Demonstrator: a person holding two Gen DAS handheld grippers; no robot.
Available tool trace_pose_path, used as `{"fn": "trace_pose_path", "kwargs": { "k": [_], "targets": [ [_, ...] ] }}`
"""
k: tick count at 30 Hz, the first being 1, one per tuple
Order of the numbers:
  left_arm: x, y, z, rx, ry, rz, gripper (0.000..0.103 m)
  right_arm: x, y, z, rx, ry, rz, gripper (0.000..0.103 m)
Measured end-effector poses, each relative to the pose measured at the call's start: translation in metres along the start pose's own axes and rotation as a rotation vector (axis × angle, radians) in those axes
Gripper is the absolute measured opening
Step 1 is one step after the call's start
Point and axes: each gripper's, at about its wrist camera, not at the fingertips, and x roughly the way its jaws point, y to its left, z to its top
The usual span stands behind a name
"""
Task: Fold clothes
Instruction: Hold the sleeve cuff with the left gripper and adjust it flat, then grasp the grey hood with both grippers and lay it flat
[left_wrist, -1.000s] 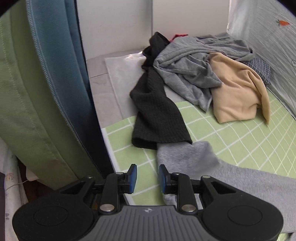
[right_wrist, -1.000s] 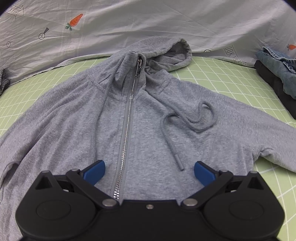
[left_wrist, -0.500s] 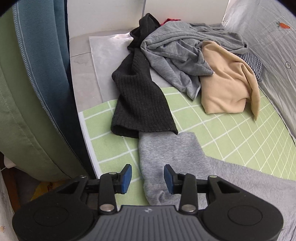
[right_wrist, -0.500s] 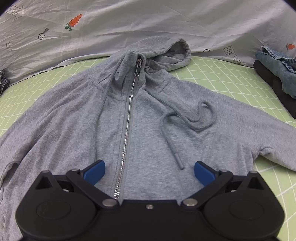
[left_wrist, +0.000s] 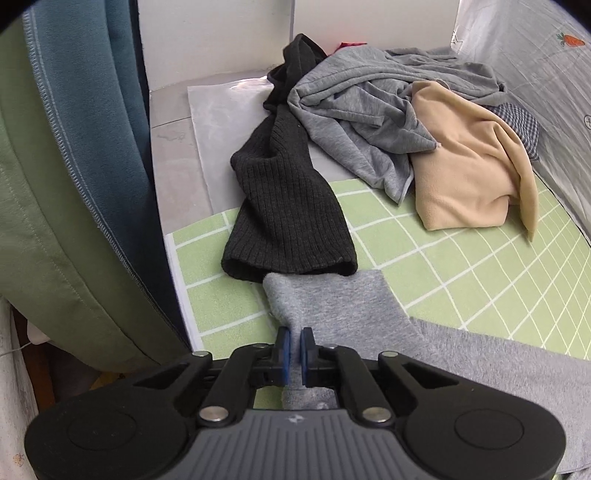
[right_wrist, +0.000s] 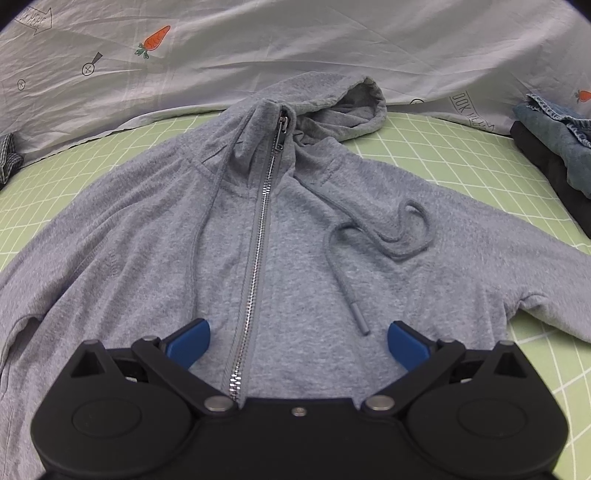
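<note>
A grey zip hoodie (right_wrist: 295, 229) lies face up and spread flat on the green grid mat (right_wrist: 461, 147), hood at the far end, zipper closed. My right gripper (right_wrist: 297, 341) hovers wide open and empty over its lower front. In the left wrist view, my left gripper (left_wrist: 294, 349) is shut on the cuff end of the hoodie's grey sleeve (left_wrist: 332, 314), pinching a fold of cloth between the blue pads.
A heap of clothes lies beyond the sleeve: a black ribbed knit (left_wrist: 288, 206), a crumpled grey garment (left_wrist: 369, 110), a beige garment (left_wrist: 469, 166). Green and blue fabric (left_wrist: 74, 166) hangs at the left. Folded denim and dark clothes (right_wrist: 554, 147) sit at the right. A carrot-print sheet (right_wrist: 258, 48) lies behind.
My left gripper moved onto the sleeve cuff and closed from open to shut on it. The right gripper stayed still and open.
</note>
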Motion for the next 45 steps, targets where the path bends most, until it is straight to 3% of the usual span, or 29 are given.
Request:
{"fn": "trace_pose_path", "kwargs": {
  "k": [4,8,12,18,21,23,28,30,31,35,36,39,45],
  "targets": [
    [-0.025,0.020,-0.009,-0.055,-0.060,0.063,0.007,0.000,0.000,-0.001,-0.003,-0.009,0.002,0.103],
    [-0.032,0.037,-0.016,-0.140,-0.024,0.098,0.008,0.000,0.000,-0.002,0.004,-0.019,0.000,0.103],
    [-0.033,0.045,-0.021,-0.177,0.018,0.144,0.020,0.000,0.000,-0.003,0.009,-0.027,0.000,0.103],
    [-0.060,0.051,-0.006,-0.196,-0.141,0.253,0.023,0.001,-0.001,0.000,0.010,-0.015,0.004,0.103],
    [-0.067,0.032,0.007,-0.123,-0.185,0.210,0.027,0.000,-0.003,0.002,0.014,-0.002,0.011,0.103],
    [-0.072,0.009,0.010,-0.036,-0.223,0.168,0.029,-0.004,-0.006,0.007,0.033,-0.002,-0.002,0.097],
    [-0.075,-0.073,0.004,0.208,-0.273,0.021,0.046,-0.023,-0.030,0.024,0.065,-0.083,-0.013,0.092],
    [-0.066,-0.117,-0.003,0.304,-0.215,-0.090,0.051,-0.026,-0.041,0.033,0.057,-0.097,-0.025,0.080],
    [-0.060,-0.138,-0.009,0.354,-0.179,-0.120,0.052,-0.025,-0.050,0.038,0.060,-0.089,-0.036,0.072],
    [-0.041,-0.233,-0.044,0.620,-0.068,-0.181,0.053,-0.016,-0.088,0.056,0.123,-0.046,-0.010,0.062],
    [-0.038,-0.253,-0.054,0.667,-0.047,-0.224,0.055,-0.011,-0.094,0.061,0.134,-0.043,-0.002,0.057],
    [-0.033,-0.310,-0.080,0.785,-0.021,-0.344,0.066,0.006,-0.113,0.078,0.164,-0.033,0.022,0.028],
    [-0.018,-0.406,-0.106,0.954,0.007,-0.573,0.081,0.064,-0.120,0.130,0.240,-0.006,0.120,0.023]
  ]
}}
